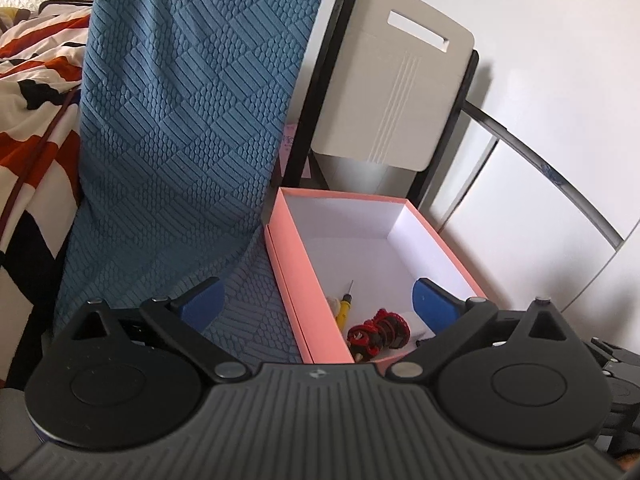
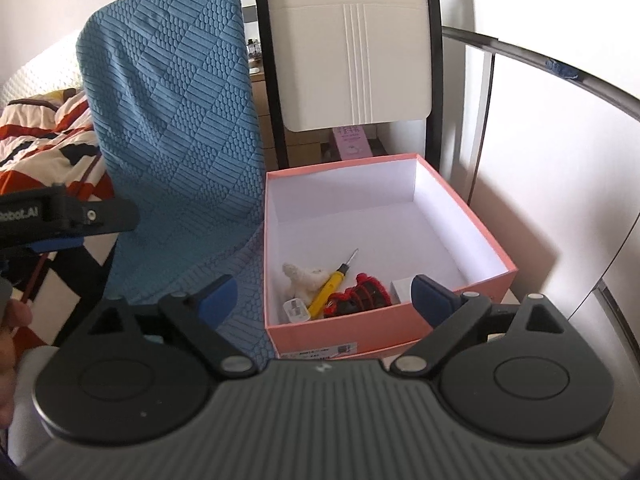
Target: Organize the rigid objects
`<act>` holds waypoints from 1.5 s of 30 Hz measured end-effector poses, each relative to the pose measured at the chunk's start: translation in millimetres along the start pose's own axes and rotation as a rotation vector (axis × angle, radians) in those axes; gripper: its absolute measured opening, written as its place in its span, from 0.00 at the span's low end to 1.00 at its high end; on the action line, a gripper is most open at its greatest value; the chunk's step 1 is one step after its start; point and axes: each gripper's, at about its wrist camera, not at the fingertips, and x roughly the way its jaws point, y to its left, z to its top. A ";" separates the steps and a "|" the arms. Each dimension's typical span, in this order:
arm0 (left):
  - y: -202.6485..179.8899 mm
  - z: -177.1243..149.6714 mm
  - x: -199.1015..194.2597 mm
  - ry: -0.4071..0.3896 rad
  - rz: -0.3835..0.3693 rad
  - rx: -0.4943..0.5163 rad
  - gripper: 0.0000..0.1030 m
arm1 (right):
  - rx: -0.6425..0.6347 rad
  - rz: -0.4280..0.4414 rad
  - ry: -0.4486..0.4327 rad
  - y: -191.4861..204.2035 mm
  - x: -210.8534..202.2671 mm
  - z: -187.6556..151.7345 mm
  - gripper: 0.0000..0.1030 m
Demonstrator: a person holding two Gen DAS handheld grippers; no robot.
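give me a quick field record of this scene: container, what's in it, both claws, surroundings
container: pink box, lid off, white inside
contents: yellow screwdriver, red and black toy, white plush toy, white plug, small white block, all at the near end
left claw: open, nothing between the pads
right claw: open, nothing between the pads
beside box: blue textured cover on its left
behind box: white chair back
far left: patterned blanket
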 end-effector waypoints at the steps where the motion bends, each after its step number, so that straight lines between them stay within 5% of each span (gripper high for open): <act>1: 0.0 -1.8 0.7 0.006 0.004 0.005 0.99 | -0.003 -0.004 0.001 0.2 -0.2 -1.6 0.92; 45: -2.1 -11.8 -2.1 0.015 0.052 0.021 1.00 | 0.004 -0.002 0.020 1.5 2.7 -7.9 0.92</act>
